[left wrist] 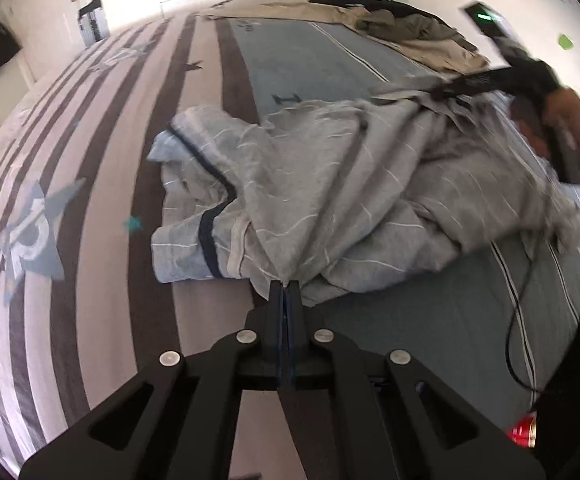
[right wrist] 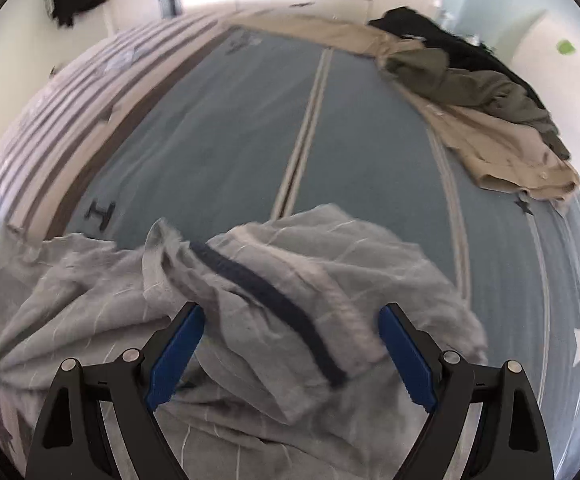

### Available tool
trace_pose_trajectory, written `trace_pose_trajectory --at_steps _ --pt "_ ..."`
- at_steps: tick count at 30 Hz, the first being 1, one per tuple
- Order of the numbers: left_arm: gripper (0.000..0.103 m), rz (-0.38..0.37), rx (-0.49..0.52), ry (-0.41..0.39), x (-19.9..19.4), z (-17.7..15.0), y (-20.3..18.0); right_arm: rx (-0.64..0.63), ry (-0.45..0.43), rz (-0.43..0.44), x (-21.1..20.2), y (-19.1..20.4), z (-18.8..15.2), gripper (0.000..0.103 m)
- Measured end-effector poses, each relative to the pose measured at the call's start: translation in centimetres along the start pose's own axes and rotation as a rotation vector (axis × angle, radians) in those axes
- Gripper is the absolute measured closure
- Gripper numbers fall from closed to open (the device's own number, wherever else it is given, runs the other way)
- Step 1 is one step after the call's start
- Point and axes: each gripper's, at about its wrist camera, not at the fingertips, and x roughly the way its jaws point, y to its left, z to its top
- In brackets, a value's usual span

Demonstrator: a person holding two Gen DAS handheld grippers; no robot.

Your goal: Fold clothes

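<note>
We note the left tongs (left wrist: 286, 286) clenched on the grey striped garment (left wrist: 329, 184) crumpled mid-bed (left wrist: 90, 240), right tongs (right wrist: 290, 320) spread wide above it, grasping nothing.

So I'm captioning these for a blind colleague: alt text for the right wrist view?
The open right gripper hovers over a crumpled grey garment with a dark navy band, lying on a blue bedspread. More clothes are piled at the far right.

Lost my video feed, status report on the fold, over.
Left claw shut on grey shirt edge. Right claw open, fingers either side of crumpled shirt on bed. Clothes pile far corner, clear of work.
</note>
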Motion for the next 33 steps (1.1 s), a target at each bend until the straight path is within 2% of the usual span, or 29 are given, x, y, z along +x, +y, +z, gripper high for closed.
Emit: trace_pose_trajectory --at_steps 1,2,3,4,8,11,13,15,18,21,24,26,29,30,31,32,33 --pt "0.103 0.000 0.008 -0.002 0.0 0.0 -0.4 -0.001 0.024 -0.011 0.5 0.2 -0.2 0.044" --pt "0.103 -0.003 0.005 0.000 0.0 0.2 -0.5 0.004 0.052 -0.019 0.9 0.0 -0.5 0.056" --pt "0.103 -0.008 -0.003 0.002 0.0 0.5 -0.6 0.014 0.065 -0.018 0.9 -0.3 -0.9 0.073" --pt "0.103 -0.013 -0.017 0.006 0.1 0.9 -0.5 0.025 0.066 -0.012 0.7 -0.7 -1.2 0.086" --pt "0.099 -0.019 -0.066 -0.016 -0.4 2.2 0.1 0.061 0.026 0.046 -3.0 -3.2 -3.7 0.091" --pt "0.080 -0.002 -0.059 -0.027 -0.5 3.2 -0.1 0.091 -0.021 0.043 -7.3 -6.1 -7.1 0.092" --pt "0.062 -0.034 -0.086 -0.028 -0.9 3.6 0.0 0.121 -0.035 0.036 -9.5 -8.5 -9.7 0.092" --pt "0.051 -0.051 -0.093 -0.043 -1.1 4.4 -0.3 0.156 -0.038 0.011 -11.8 -11.3 -12.6 0.092" --pt "0.037 -0.027 -0.090 -0.090 -1.2 5.8 -1.1 0.210 -0.014 -0.055 -13.8 -15.6 -16.4 0.096" --pt "0.034 -0.043 -0.105 -0.111 -0.2 7.9 -1.6 0.307 0.030 -0.151 -15.1 -20.9 -21.1 0.102" --pt "0.033 -0.044 -0.107 -0.127 0.6 9.5 -2.5 0.428 0.073 -0.223 -15.8 -25.9 -24.9 0.102" --pt "0.033 -0.031 -0.100 -0.128 1.2 10.3 -3.0 0.486 0.086 -0.228 -15.8 -27.8 -26.4 0.102" --pt "0.033 -0.035 -0.100 -0.123 2.2 11.2 -3.5 0.423 0.069 -0.211 -15.5 -26.7 -25.2 0.097" --pt "0.033 -0.033 -0.097 -0.126 2.5 11.5 -3.7 0.392 0.047 -0.185 -15.3 -25.7 -24.0 0.088" --pt "0.033 -0.031 -0.090 -0.133 2.8 11.8 -3.9 0.364 0.027 -0.151 -15.1 -24.6 -22.8 0.067" --pt "0.033 -0.021 -0.083 -0.137 3.2 12.0 -3.9 0.341 0.002 -0.111 -14.9 -23.5 -21.6 0.055" --pt "0.033 -0.015 -0.081 -0.140 3.5 12.3 -4.0 0.308 -0.038 -0.072 -14.6 -22.0 -19.8 0.036"
